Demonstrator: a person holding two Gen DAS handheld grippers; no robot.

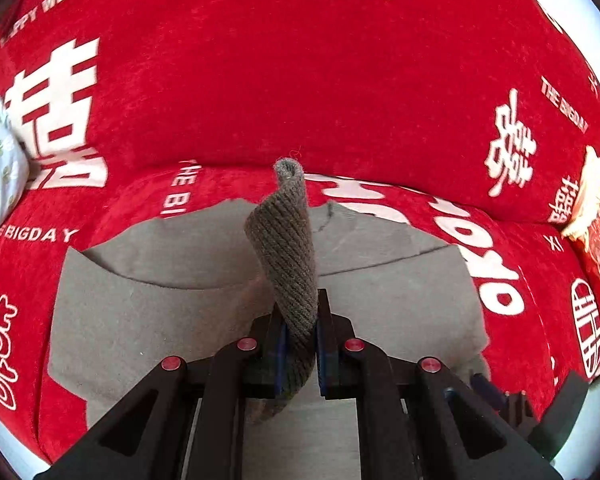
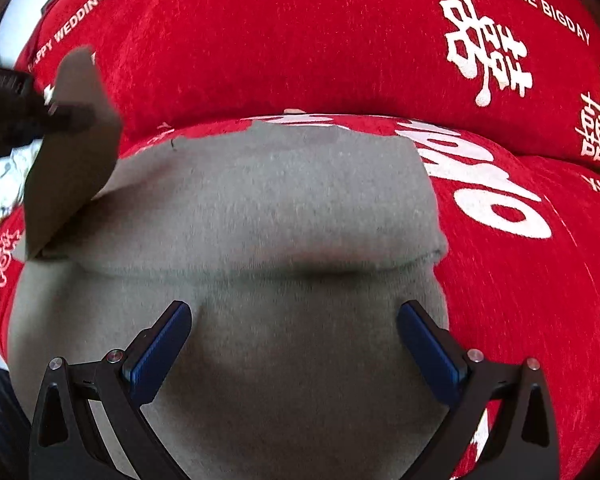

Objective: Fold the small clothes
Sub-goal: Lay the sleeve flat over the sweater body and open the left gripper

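The grey sweater (image 2: 260,208) lies spread on the red sofa (image 1: 300,80), its ribbed cuff (image 1: 288,248) pinched tight in our left gripper (image 1: 300,344); our right gripper (image 2: 294,344) hovers near, fingers wide and empty. We risk the cuff slipping out, or the body dragging askew

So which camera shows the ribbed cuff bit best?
The left wrist view: the ribbed cuff stands up close and sharp, pinched in the left gripper's jaws. The right wrist view shows it only as a blurry flap at its left edge.
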